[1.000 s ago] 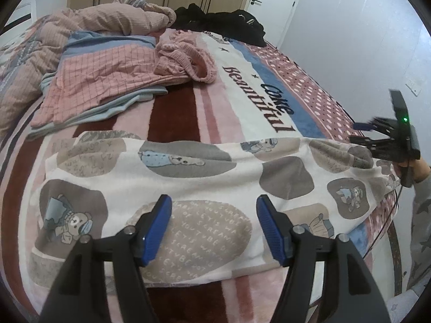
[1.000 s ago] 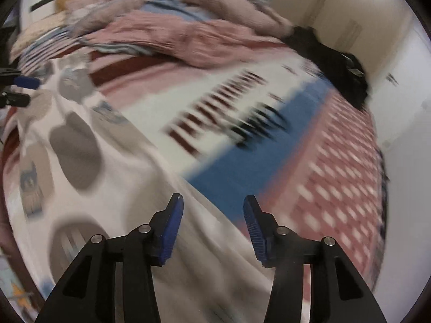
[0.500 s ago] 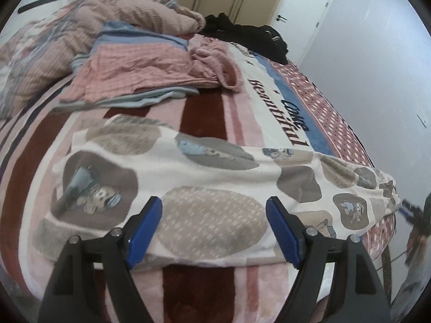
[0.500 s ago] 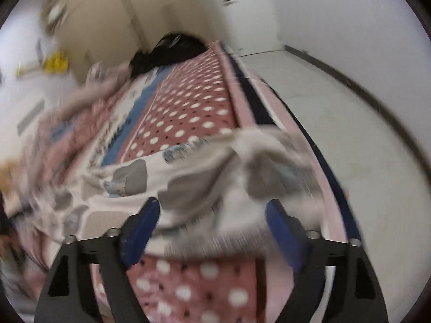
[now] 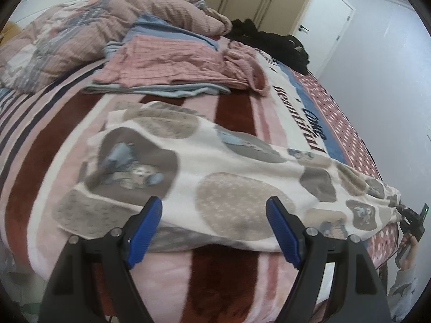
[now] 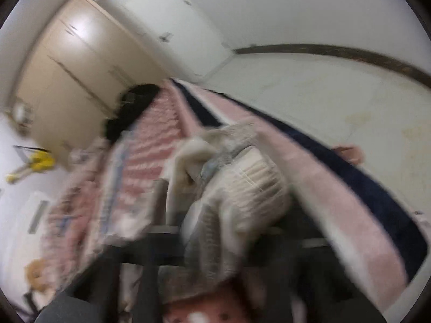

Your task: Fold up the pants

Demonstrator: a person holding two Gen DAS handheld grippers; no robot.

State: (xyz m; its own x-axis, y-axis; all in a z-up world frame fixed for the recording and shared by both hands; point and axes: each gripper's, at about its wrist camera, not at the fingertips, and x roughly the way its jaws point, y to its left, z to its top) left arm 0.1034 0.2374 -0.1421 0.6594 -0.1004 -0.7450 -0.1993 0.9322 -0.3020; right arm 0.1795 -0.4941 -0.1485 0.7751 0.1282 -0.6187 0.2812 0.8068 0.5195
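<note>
White fleece pants [image 5: 215, 177] with grey and beige blotches and bear prints lie flat across the front of the bed. My left gripper [image 5: 214, 227] is open, its blue pads just above the pants' near edge, holding nothing. My right gripper [image 5: 412, 222] shows far right in the left wrist view, at the pants' right end. In the blurred right wrist view the bunched, ribbed pants end [image 6: 237, 193] fills the space between the jaws; the fingers are hidden by cloth and blur.
A pink checked garment on blue cloth [image 5: 167, 67] lies behind the pants, a pink quilt [image 5: 67, 35] at the back left, black clothes [image 5: 272, 45] at the far end. The bed's right edge [image 6: 336, 188] drops to the pale floor [image 6: 323, 94].
My right gripper swung from over the bed to the pants' right end, and cloth now fills its jaws. My left gripper drew back slightly and stayed open.
</note>
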